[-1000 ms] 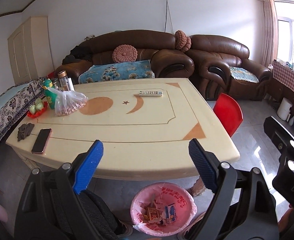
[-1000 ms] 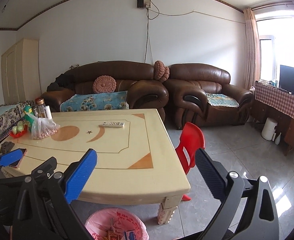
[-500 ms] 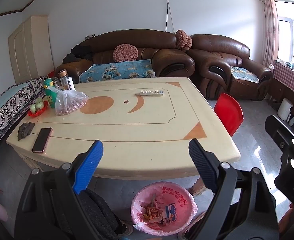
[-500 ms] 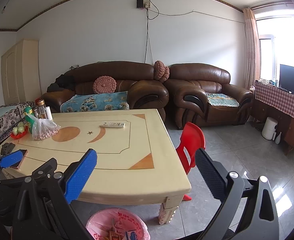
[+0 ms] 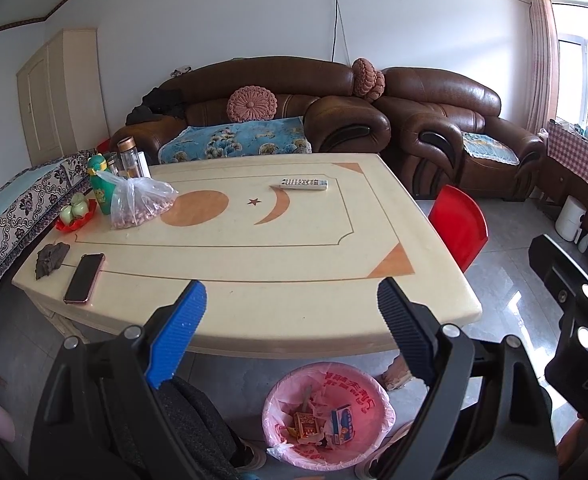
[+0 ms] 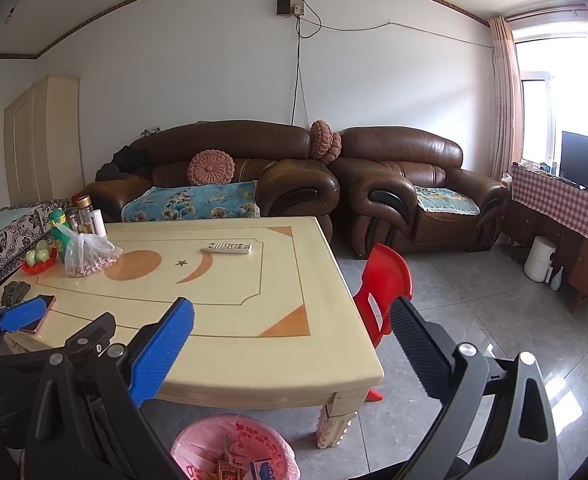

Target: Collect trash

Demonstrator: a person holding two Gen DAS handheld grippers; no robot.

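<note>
A bin with a pink liner [image 5: 328,414] stands on the floor at the near edge of the cream table [image 5: 253,264]; it holds small boxes and wrappers. It also shows in the right wrist view [image 6: 233,450]. My left gripper [image 5: 289,296] is open and empty, held above the bin at the table's front edge. My right gripper [image 6: 294,320] is open and empty, to the right of the left one, over the table's near right corner.
On the table lie a phone [image 5: 84,278], a dark crumpled item [image 5: 50,258], a plastic bag of nuts [image 5: 137,204], a green bottle [image 5: 99,188], a red fruit dish [image 5: 75,216] and a remote [image 5: 304,183]. A red chair [image 5: 460,226] stands at the right. Brown sofas stand behind.
Both views have shifted only slightly; the grippers stay open and empty over the table edge and bin.
</note>
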